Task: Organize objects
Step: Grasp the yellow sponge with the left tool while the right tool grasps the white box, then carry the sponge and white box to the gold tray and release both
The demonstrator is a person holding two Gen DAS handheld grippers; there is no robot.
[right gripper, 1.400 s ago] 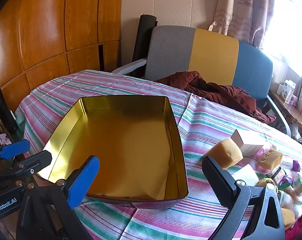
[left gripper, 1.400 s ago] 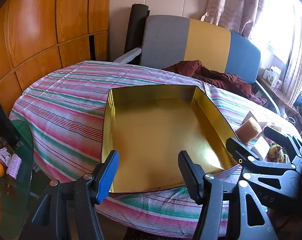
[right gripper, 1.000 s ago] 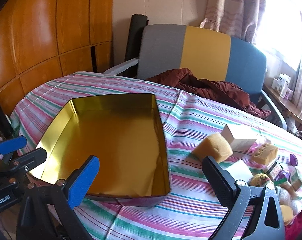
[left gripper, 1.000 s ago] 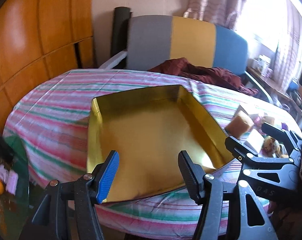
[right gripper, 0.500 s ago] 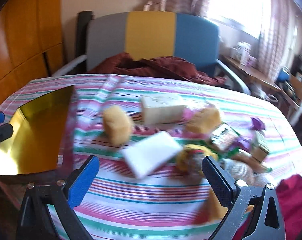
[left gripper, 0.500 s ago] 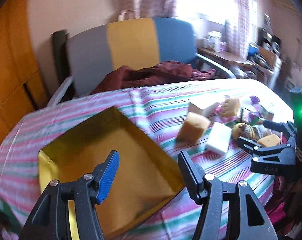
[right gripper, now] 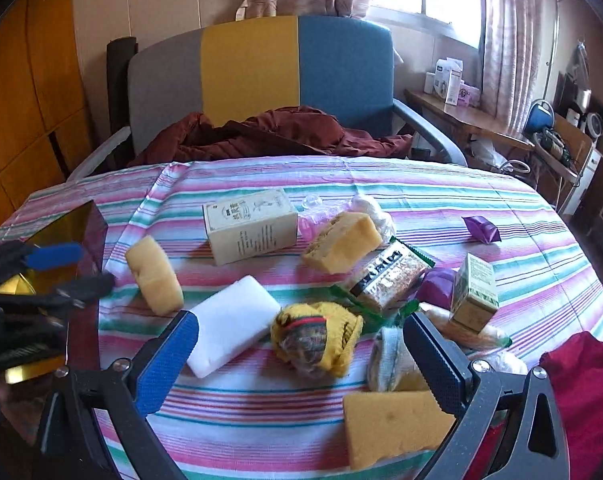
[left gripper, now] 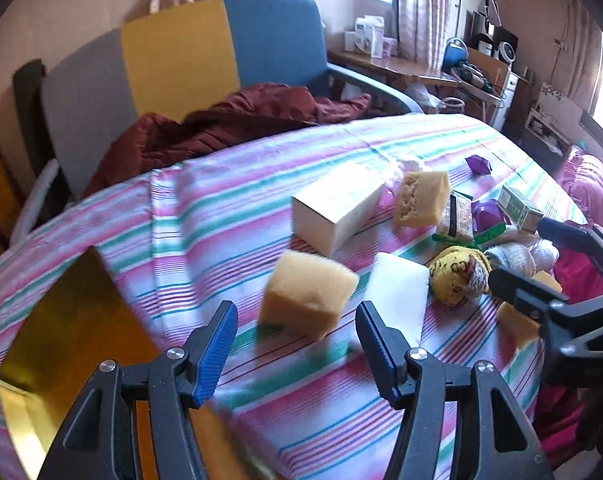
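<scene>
Tablecloth (right gripper: pixel 441 184) in pink, green and white stripes fills the middle of both views, with a grey, yellow and blue chair (right gripper: pixel 253 68) behind it at the top and a maroon garment (right gripper: pixel 269 132) heaped on its seat. Golden tin (left gripper: pixel 73 320) sits at the lower left of the left wrist frame, only part of it in view. Scattered right of it, in the right wrist view: a cream carton (right gripper: pixel 249 224) at centre, a white block (right gripper: pixel 229 328) just below it, a yellow sponge (right gripper: pixel 153 276) to the left, a second sponge (right gripper: pixel 341 240) right of the carton, a third (right gripper: pixel 393 424) at the bottom edge, a yellow knitted ball (right gripper: pixel 317 336), a snack packet (right gripper: pixel 385 276), a small green box (right gripper: pixel 473 292) and a purple wrapper (right gripper: pixel 481 228) at the right. Left gripper (left gripper: pixel 297 336) hangs at the bottom of its own frame, jaws spread and empty, the first sponge just beyond them. Right gripper (right gripper: pixel 301 356) also stands spread wide, nothing pinched, the knitted ball beyond its gap.
</scene>
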